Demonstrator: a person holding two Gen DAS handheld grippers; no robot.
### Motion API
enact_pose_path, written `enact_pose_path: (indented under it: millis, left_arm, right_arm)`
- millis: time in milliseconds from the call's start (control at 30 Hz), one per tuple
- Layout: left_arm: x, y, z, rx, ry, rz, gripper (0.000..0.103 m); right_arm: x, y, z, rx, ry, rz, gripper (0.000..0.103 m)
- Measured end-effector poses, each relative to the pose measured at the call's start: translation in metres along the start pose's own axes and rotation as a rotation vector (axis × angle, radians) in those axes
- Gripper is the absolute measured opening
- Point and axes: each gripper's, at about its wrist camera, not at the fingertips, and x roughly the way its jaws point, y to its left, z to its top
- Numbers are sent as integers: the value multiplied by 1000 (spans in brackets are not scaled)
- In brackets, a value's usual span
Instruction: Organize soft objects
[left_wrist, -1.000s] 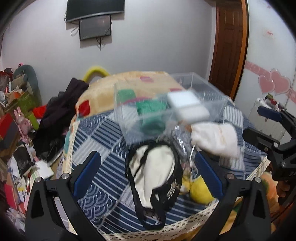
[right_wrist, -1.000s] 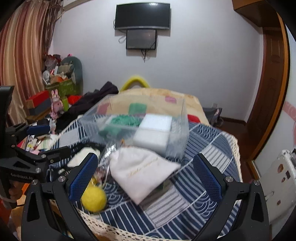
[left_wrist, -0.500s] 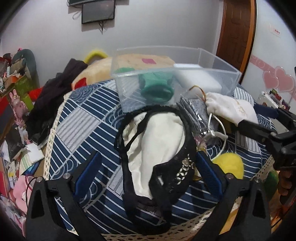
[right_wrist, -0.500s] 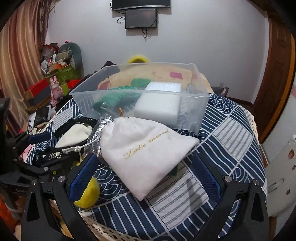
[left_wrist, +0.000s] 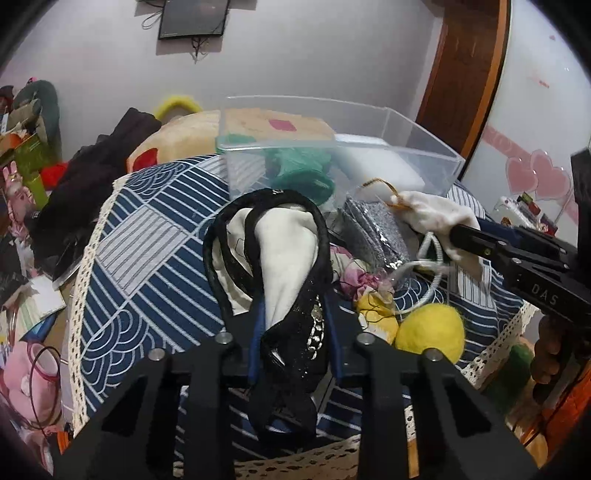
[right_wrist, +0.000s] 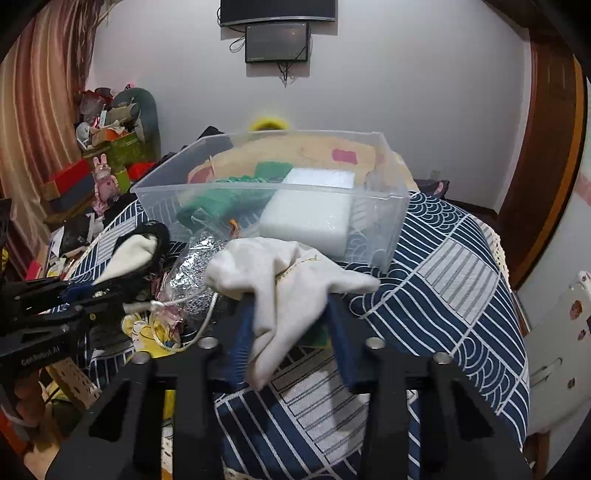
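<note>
Left gripper: the left gripper (left_wrist: 293, 334) has its blue-padded jaws closed on the cream fabric bag with black braided trim (left_wrist: 284, 251), clamping its near end.
Cream bag look: pale cream cloth, bunched into a cone, ringed by glossy black cord loops; a black patch with silvery studs sits at the pinched end. A black strap hangs down below the jaws.
Cream bag place: on the navy-and-white patterned tablecloth (left_wrist: 147, 258), in front of the clear plastic storage bin (left_wrist: 424, 147), its far end close to the bin's front wall.
Right gripper: the right gripper (right_wrist: 291, 332) is clamped on the off-white drawstring pouch (right_wrist: 284, 277).
Pouch look: soft, crumpled off-white fabric with thin gold script on it; a corner droops below the jaws and another sticks out to the right.
Pouch place: just before the bin's front wall; whether it touches the cloth cannot be told.
In the bin: a green knitted item (right_wrist: 221, 203) and a white foam block (right_wrist: 310, 218), side by side.
Between the grippers: a silver glittery packet (left_wrist: 376, 232), a white cord loop (left_wrist: 432, 258) and a yellow felt ball (left_wrist: 432, 328) lie on the cloth.
</note>
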Motion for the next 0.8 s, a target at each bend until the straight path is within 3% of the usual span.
enact_pose_path:
  millis: [100,267,600,800]
  left_arm:
    - [-8,7,1,-29,-15,0,24]
    - [-26,11,4,-39,-60,28,22]
    - [-67,0,19,-9,-173,41,22]
    - [-71,-3,30,-13,-198,30,22]
  right_arm:
    - [-6,-3,0,13,-13,6,19]
    - [-19,-5,0,20,-47,8,14]
    - [-50,-11,14,36,-145,12,14]
    - [-35,-12,9,27,-98,18,16]
